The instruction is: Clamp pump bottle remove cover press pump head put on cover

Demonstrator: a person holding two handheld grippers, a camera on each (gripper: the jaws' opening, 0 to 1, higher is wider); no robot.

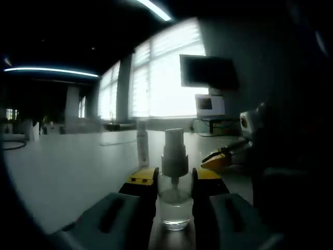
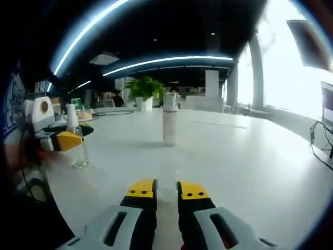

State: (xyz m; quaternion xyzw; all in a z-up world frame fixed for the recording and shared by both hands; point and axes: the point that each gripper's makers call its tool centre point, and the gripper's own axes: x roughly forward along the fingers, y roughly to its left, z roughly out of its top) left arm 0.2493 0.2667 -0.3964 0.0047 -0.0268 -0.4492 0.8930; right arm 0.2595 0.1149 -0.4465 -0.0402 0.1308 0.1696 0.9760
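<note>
Two bottles: left tongs (image 1: 175,179) clamp one pump bottle (image 1: 174,179), cover seemingly off.

We see a wide white table (image 2: 250,156) in a dim office. At one o'clock in the left gripper view bright windows (image 1: 166,73) glow behind a dark monitor (image 1: 208,70). Curved ceiling lights (image 2: 166,60) run overhead; a plant (image 2: 145,88) stands at twelve o'clock.
</note>
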